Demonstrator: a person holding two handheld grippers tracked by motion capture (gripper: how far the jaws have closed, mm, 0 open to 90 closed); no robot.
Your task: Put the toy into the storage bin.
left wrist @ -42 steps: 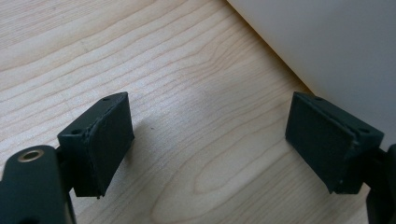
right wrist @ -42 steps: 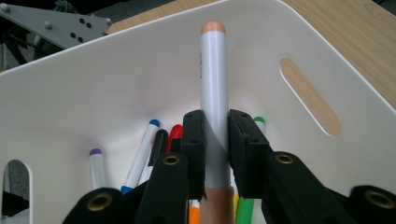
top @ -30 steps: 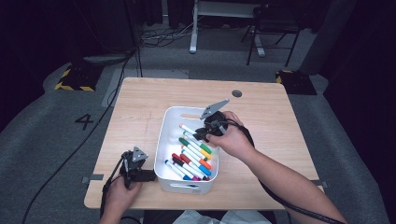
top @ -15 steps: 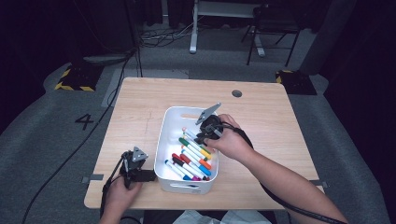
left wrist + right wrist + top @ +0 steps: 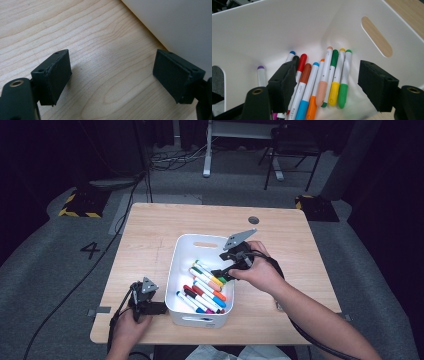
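Observation:
A white plastic bin (image 5: 176, 270) in the middle of the wooden table (image 5: 150, 235) holds several coloured markers (image 5: 206, 287). My right gripper (image 5: 222, 272) reaches down into the bin from its right side. In the right gripper view its jaws have just been opening, and the right gripper (image 5: 328, 75) now stands open above the markers (image 5: 312, 82), its pads pressing on nothing. My left gripper (image 5: 159, 309) rests on the table at the bin's near left corner. It is open, the left gripper (image 5: 112, 67) having only bare wood between its jaws, with the bin wall (image 5: 175, 25) just beyond.
The bin's far wall has a slot handle (image 5: 377, 36). A round cable hole (image 5: 253, 220) sits at the table's far right. Cables trail off both grippers toward the near edge. Bare table lies left of and beyond the bin.
The right hand has shifted slightly toward the near right over the bin. The left gripper has stayed where it was.

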